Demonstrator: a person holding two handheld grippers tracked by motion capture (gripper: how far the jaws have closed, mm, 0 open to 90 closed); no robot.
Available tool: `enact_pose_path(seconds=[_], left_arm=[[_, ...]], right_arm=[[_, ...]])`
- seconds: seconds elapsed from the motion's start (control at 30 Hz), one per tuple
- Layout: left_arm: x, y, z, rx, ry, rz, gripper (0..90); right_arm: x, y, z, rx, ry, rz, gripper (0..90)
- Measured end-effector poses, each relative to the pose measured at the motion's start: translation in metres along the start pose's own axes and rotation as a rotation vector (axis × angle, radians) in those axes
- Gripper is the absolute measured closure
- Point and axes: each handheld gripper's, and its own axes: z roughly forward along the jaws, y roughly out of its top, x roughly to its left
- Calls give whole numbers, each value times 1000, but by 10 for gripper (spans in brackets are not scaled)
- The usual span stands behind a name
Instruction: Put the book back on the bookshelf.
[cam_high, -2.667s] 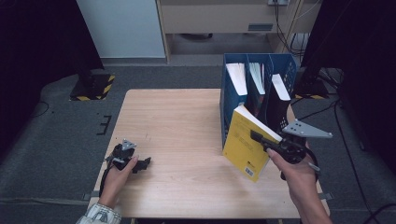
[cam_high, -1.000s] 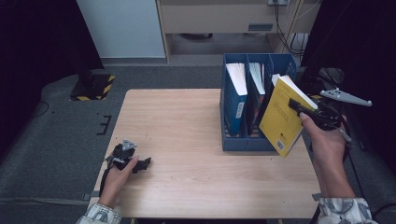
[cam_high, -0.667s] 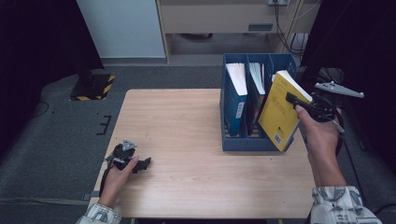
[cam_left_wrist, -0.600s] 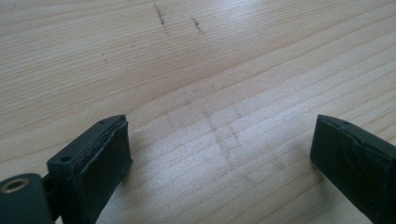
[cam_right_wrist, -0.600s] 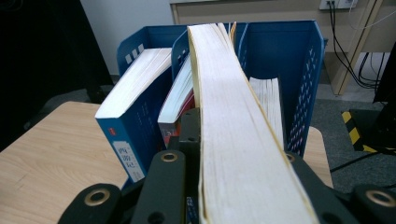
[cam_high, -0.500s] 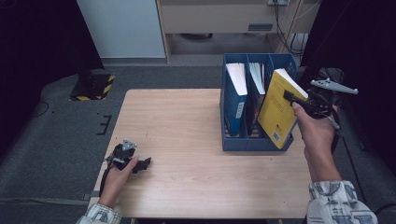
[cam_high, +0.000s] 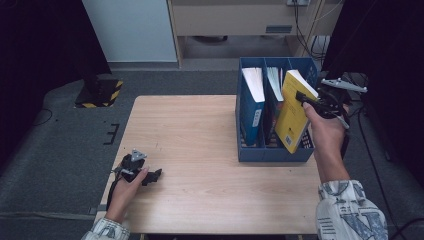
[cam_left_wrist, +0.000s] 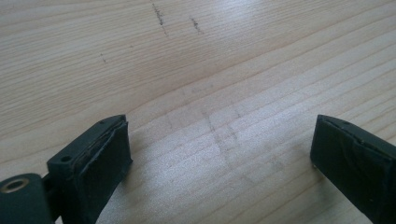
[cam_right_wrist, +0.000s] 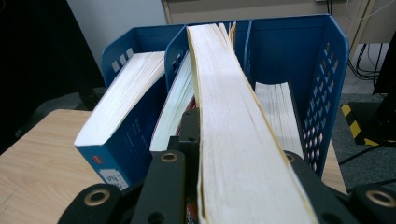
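Gripping yellow book (cam_high: 292, 114) over blue rack (cam_high: 248, 150), right tool (cam_high: 306, 98) (clamped), left tool (cam_left_wrist: 219, 154) gaping, holding nothing

The yellow book (cam_high: 291, 114) in my right fingers (cam_right_wrist: 164, 186) is a thick paperback, tilted, its lower corner down inside the blue file rack (cam_high: 272, 152) and its cream page edge (cam_right_wrist: 233, 130) facing up. It sits right of the blue book (cam_high: 251, 107), with other volumes beside it.
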Motion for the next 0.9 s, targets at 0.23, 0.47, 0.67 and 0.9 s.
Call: enact_pose_path(seconds=[0.23,0.47,0.67,0.9], left_arm=[[-1,0,1,-1,0,2,41],[-1,0,1,-5,-2,-1,41],[-1,0,1,-6,-3,-1,41],[-1,1,1,-1,-2,6,40]], right_arm=[[-1,2,9,8,-14,27,751],[-2,5,17,3,-23,64,750],[-7,4,22,-10,-26,104,750],[-11,3,26,-30,-25,140,749]])
